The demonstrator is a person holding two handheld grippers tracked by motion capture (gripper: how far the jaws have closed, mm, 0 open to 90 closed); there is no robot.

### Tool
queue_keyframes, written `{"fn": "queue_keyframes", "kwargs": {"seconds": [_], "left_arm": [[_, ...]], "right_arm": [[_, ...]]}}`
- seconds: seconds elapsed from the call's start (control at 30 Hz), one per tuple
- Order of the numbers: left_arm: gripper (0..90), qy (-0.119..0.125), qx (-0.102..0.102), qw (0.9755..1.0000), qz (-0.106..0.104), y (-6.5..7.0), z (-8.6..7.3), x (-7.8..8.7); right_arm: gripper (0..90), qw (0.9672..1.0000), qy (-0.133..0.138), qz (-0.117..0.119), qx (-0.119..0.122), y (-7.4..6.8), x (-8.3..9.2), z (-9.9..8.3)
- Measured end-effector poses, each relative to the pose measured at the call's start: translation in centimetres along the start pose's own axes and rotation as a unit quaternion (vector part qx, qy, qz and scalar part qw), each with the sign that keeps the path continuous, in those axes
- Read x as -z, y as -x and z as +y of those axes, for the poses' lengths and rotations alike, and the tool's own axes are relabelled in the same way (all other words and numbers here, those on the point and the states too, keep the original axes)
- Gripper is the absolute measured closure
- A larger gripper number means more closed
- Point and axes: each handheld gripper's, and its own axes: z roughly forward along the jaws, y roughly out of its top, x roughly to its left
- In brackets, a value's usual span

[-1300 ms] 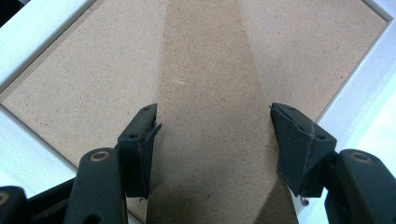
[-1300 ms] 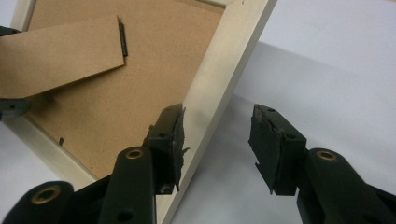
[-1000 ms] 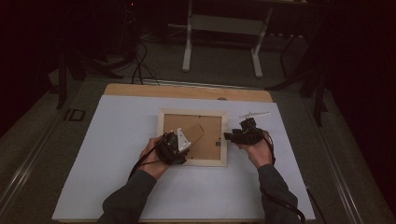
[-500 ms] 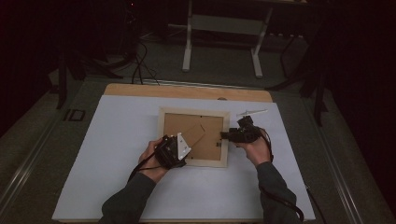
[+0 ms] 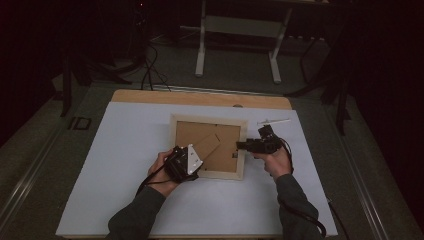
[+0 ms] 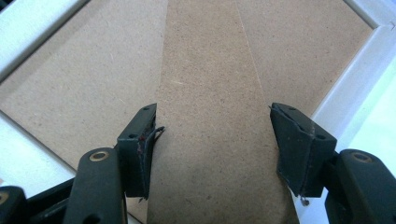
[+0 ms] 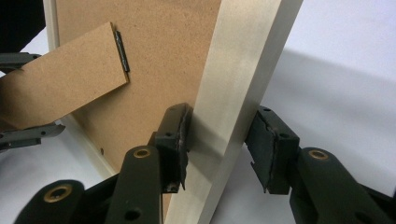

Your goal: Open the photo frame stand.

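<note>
While my left gripper [image 6: 212, 140] is straddling the brown fibreboard easel stand [image 6: 210, 93] unclamped at centre frame, my right gripper [image 7: 219, 144] has been closing around the pale wooden picture frame's [image 7: 238, 79] rail without pinching; I'm squaring it first.

Along my left gripper [image 6: 212, 144] I look down on the back of a picture frame [image 6: 348, 86]; its pale rim runs across the top left corner and down the right side, enclosing a brown fibreboard backing [image 6: 84, 79]; a tapered fibreboard stand [image 6: 210, 116] lies on that backing, narrow at the top and widening toward me; my two black jaws straddle it, the left pad at its edge, the right pad a little clear of the other edge.
</note>
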Motion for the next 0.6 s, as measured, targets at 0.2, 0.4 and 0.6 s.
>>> {"fn": "queue_keyframes", "kwargs": {"seconds": [0.2, 0.4, 0.6], "left_arm": [[37.8, 0.005, 0.011, 0.9998, -0.017, -0.3, 0.0, 0.1], [37.6, 0.014, 0.042, 0.9975, -0.055, -1.3, -0.2, 0.7], [37.3, 0.016, 0.096, 0.9884, -0.117, -2.7, -0.4, 0.9]], "right_arm": [[58.8, 1.0000, 0.006, -0.005, 0.001, -0.2, 0.1, -0.2], [58.9, 0.9999, 0.012, -0.009, 0.004, -0.4, 0.1, -0.3], [58.8, 0.9998, 0.014, -0.014, 0.009, -0.6, 0.2, -0.3]]}}
